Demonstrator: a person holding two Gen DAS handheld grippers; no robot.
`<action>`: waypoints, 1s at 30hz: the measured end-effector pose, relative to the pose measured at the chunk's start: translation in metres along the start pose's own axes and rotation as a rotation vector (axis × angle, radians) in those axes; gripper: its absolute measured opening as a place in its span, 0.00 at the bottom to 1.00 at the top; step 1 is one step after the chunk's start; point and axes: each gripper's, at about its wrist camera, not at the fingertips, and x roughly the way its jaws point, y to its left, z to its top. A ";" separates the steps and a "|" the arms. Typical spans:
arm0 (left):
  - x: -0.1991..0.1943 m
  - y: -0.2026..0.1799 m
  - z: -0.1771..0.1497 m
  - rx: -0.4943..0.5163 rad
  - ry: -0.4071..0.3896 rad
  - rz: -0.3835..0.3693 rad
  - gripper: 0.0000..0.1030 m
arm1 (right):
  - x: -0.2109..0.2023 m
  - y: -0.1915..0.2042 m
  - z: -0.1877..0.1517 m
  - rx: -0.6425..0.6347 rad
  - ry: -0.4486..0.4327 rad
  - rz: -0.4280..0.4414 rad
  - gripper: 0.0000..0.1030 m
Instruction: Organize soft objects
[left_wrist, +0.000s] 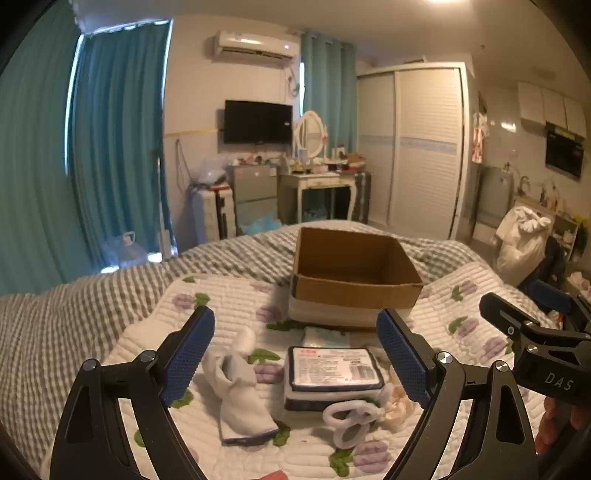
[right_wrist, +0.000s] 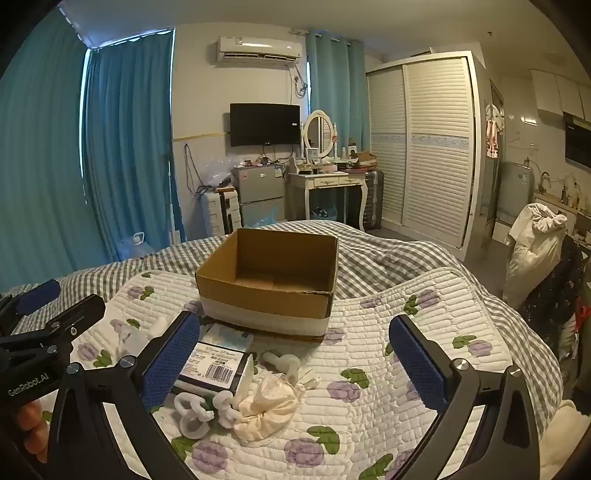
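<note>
An open cardboard box (right_wrist: 267, 280) sits far on the floral quilt (right_wrist: 388, 354). The soft items lie near its front edge: a white sock (left_wrist: 240, 398), a wrapped pack (left_wrist: 332, 373), white loops (right_wrist: 199, 410) and a cream scrunchie (right_wrist: 269, 406). The left gripper (left_wrist: 295, 354) and right gripper (right_wrist: 295, 358) hover above them, fingers spread wide, holding nothing. Bare quilt stretches right of the pile.

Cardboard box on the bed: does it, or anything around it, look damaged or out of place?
The cardboard box sits upright and empty, but its front rim is ragged near the right corner, as if a flap was torn off. In front of it a sock, a flat packet and a cream scrunchie lie loose on the quilt, unsorted. Nothing spilled.
</note>
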 end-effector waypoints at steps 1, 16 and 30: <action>0.000 0.000 0.000 -0.003 0.002 0.000 0.88 | 0.000 0.000 0.000 -0.002 0.004 -0.002 1.00; 0.005 -0.003 -0.004 0.008 -0.004 -0.001 0.88 | 0.002 0.001 0.000 0.000 0.011 -0.001 1.00; 0.001 -0.002 -0.004 0.011 -0.007 0.005 0.88 | 0.003 0.001 -0.001 0.000 0.014 -0.001 1.00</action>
